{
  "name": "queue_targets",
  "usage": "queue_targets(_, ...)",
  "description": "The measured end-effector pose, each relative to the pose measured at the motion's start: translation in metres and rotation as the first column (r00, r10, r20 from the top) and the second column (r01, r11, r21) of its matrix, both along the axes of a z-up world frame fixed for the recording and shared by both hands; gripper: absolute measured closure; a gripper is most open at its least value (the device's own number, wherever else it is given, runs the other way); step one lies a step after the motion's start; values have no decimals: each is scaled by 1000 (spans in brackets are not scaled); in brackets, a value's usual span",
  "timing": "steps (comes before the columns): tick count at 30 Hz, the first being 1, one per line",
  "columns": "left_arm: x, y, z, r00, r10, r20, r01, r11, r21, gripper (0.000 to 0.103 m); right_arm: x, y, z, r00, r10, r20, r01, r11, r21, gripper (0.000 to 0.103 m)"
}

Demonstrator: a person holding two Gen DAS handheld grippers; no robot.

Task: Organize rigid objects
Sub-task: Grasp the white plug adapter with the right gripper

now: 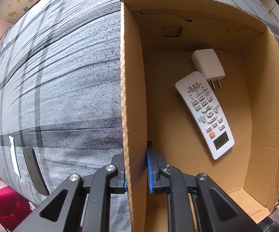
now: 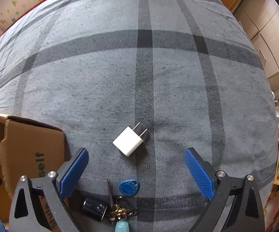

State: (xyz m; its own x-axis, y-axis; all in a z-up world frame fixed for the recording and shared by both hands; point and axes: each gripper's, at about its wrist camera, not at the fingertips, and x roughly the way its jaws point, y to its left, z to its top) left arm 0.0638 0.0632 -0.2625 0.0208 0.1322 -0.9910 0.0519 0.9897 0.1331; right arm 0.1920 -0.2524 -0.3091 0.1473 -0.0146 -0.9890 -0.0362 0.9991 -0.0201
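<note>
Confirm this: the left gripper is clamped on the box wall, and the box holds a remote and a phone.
Not a phone. The left wrist view shows the remote beside a white charger inside the box. The left gripper does clamp the wall.

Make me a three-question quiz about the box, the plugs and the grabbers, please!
1. Where is the remote control?
A. inside the cardboard box
B. on the blanket
C. in a drawer

2. What colour is the small charger plug on the blanket?
A. black
B. white
C. red

3. What is the left hand-held gripper doing?
A. hanging open in the air
B. holding a phone
C. pinching the box wall

Answers:
1. A, it lies on the box floor, beside a bigger white charger.
2. B, its body is white with two metal prongs.
3. C, one blue pad sits on each side of the cardboard wall, while the right hand-held gripper is open over the small plug.
</note>
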Motion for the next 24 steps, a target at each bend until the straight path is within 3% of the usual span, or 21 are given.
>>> queue_targets(12, 0, 2, -1, 1000, 6, 0, -6, 1000, 0, 87, 18, -2, -30, 999, -16, -41, 15, 1000, -9, 6)
queue_targets(16, 0, 3, 0, 1000, 14, -3, -14, 1000, -4, 87, 23, 0, -33, 998, -15, -57, 15, 1000, 6, 22)
queue_targets(18, 1, 3, 0, 1000, 12, -4, -12, 1000, -1, 87, 29, 2, -38, 997, -15, -70, 16, 1000, 18, 36)
queue_targets(19, 1, 3, 0, 1000, 12, -4, -12, 1000, -1, 87, 30, 2, -40, 997, -15, -78, 17, 999, 28, 53)
queue_targets(20, 1, 3, 0, 1000, 11, -4, -11, 1000, 0, 87, 31, 1, -40, 996, -17, -83, 20, 999, 35, 62)
queue_targets(24, 1, 2, -1, 1000, 9, -4, -9, 1000, 1, 87, 29, 3, -38, 997, 2, -81, 2, 999, 40, 62)
